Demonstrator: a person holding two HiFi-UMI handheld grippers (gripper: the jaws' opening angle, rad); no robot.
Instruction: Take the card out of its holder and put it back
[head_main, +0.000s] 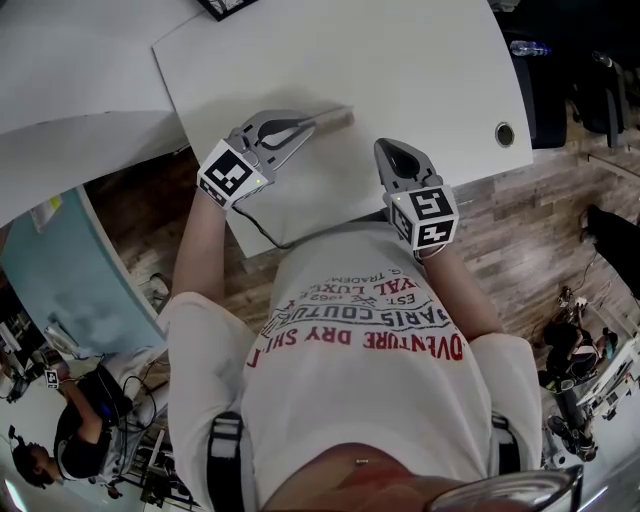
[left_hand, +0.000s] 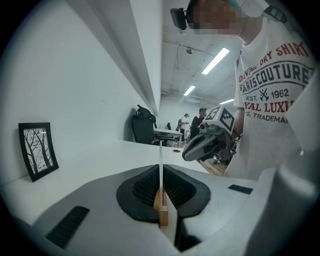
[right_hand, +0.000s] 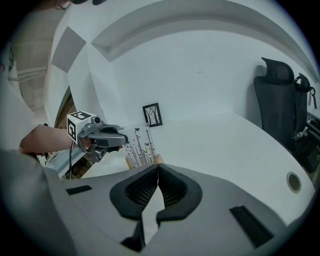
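I stand over a white table (head_main: 420, 70), with a black office chair (right_hand: 280, 110) off at its far side. My left gripper (head_main: 312, 123) reaches across the tabletop. Its jaws are pressed together on the card (right_hand: 139, 144), pinching it near its upper left corner. The left gripper view shows the card edge-on as a thin upright line between the dark pads.

My right gripper (head_main: 392, 152) hovers just to the right of the left one, near my body. Its tips are closed against each other with nothing between them, and it is apart from the card.

A small black-framed picture (left_hand: 37, 150) of bare trees stands on the table beyond the card.

The card is printed with thin dark plant stems and stands upright. Its lower edge is at the wooden holder (right_hand: 157, 159), which rests on the table. I cannot tell whether the card is fully seated in the slot or raised a little.

A round cable hole (head_main: 505, 133) sits near the table's right edge, well apart from both grippers.
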